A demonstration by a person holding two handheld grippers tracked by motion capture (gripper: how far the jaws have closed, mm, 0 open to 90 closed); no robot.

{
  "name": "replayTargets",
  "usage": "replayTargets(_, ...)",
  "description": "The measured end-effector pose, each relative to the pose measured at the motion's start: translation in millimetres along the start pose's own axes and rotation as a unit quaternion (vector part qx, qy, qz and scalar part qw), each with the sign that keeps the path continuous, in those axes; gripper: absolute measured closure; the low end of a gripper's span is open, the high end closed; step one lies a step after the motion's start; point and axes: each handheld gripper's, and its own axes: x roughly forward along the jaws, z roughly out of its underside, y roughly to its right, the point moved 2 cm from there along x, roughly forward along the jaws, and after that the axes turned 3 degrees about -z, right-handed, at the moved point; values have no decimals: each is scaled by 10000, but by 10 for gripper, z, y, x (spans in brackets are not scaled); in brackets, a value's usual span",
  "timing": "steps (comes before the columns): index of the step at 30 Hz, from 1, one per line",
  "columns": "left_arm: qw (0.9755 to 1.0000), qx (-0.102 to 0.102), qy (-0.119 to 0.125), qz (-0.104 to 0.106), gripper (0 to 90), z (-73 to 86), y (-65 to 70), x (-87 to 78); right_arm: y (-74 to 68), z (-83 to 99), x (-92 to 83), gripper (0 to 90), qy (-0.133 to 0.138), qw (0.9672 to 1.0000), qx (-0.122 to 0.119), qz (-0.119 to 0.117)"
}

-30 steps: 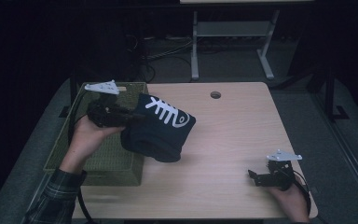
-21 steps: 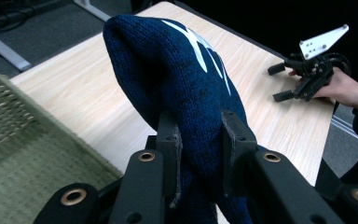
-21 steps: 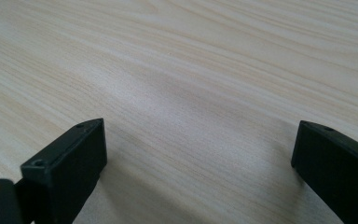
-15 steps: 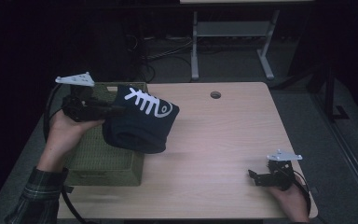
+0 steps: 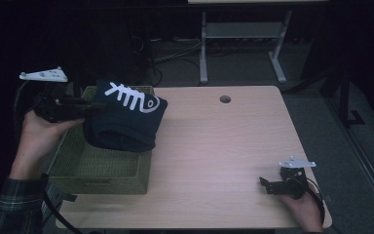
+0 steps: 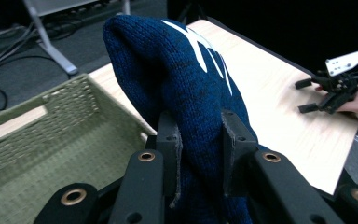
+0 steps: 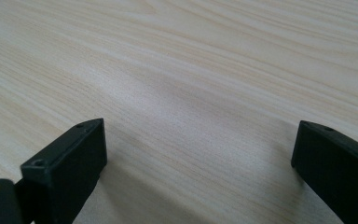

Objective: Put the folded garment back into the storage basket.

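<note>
No lettering, brand or number can be read anywhere. The folded navy sweater (image 5: 125,120) carries only a white fishbone design, not text.

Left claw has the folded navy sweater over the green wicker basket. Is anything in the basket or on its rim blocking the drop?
Nothing visible. The left claw clamps the sweater, which hangs above the basket's far right corner. The basket floor looks bare in the left gripper view, and the right claw sits far off on the table.
</note>
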Motion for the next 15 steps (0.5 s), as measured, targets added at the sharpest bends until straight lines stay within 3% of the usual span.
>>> replayTargets(4,9998,-120,52,-174,725,41,-108,-134,1,0,0,30,2,10000,-1,4)
replayTargets(15,9985,-389,-55,-385,725,253,-285,-205,3,0,0,30,-1,10000,13,14)
